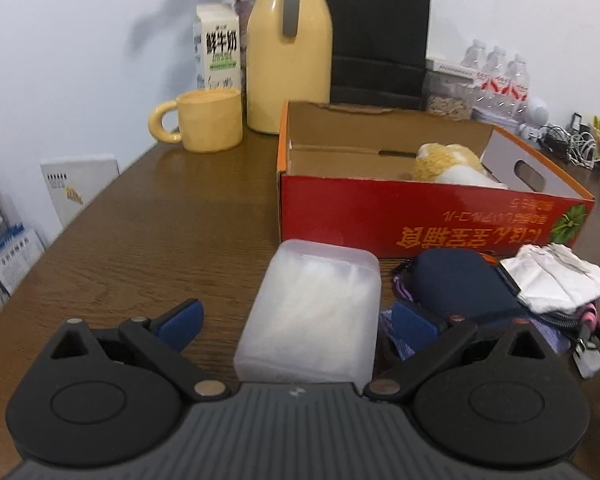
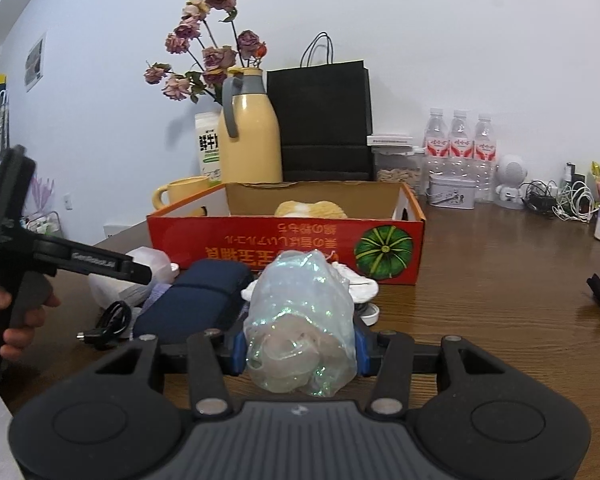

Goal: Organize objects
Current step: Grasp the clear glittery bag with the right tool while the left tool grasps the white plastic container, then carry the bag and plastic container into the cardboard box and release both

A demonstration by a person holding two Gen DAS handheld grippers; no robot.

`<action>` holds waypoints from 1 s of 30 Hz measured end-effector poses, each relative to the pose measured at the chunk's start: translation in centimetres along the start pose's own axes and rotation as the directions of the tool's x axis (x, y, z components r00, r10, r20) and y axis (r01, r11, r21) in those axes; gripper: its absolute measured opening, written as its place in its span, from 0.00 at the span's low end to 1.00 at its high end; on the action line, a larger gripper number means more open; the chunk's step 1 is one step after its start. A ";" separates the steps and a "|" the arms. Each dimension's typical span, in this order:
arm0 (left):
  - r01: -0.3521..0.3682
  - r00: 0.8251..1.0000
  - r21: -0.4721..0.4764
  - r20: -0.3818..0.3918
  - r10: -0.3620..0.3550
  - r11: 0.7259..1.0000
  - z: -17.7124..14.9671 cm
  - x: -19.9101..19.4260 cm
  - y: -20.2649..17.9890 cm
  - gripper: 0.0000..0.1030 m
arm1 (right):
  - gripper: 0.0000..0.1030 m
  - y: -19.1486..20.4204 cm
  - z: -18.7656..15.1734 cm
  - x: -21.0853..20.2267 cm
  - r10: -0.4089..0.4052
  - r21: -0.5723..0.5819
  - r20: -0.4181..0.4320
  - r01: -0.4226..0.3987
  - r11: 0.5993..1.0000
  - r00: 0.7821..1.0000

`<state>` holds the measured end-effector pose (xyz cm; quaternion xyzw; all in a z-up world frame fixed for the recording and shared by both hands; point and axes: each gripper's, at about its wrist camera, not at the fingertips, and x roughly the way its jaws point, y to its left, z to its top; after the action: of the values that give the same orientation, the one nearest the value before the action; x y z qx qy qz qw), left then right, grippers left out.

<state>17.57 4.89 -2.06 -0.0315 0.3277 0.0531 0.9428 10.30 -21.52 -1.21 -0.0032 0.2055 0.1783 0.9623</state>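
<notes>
Tub (image 1: 310,312), translucent, lies on the tabletop (image 1: 140,240) between the left gripper (image 1: 296,322)'s jaws, which stand apart without touching it; behind, a milk carton (image 1: 219,50) reads 鲜牛奶. Right view: right gripper (image 2: 300,346) jaws clamped on a shiny plastic bag (image 2: 300,320) before the red box (image 2: 284,248).

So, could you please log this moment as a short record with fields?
left gripper: open, straddling a translucent plastic box on the table
right gripper: shut on a clear plastic bag
red cardboard box: open, a yellow-and-white plush toy inside
still loose in front of the red cardboard box: navy pouch, white cloth, black cable
</notes>
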 end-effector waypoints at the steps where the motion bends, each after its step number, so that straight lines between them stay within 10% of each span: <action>1: 0.004 1.000 -0.008 -0.014 -0.005 1.000 0.0 0.4 0.0 0.92 | 0.46 -0.1 0.0 0.1 -0.003 0.002 -0.001 0.003 1.000 1.000; 6: 0.041 0.999 -0.039 -0.012 -0.042 0.998 0.0 0.9 0.2 0.66 | 0.46 -0.5 -0.1 0.3 -0.008 0.006 -0.006 0.008 1.000 1.000; 30: 0.104 0.972 -0.017 0.212 -0.098 0.994 2.1 -4.5 -1.6 0.65 | 0.46 -1.0 1.2 1.5 -0.012 -0.019 0.028 0.013 1.000 1.000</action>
<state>15.55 3.15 2.39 -0.0556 0.2229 0.0125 0.9732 12.40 -21.85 -0.77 -0.0112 0.1905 0.1741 0.9661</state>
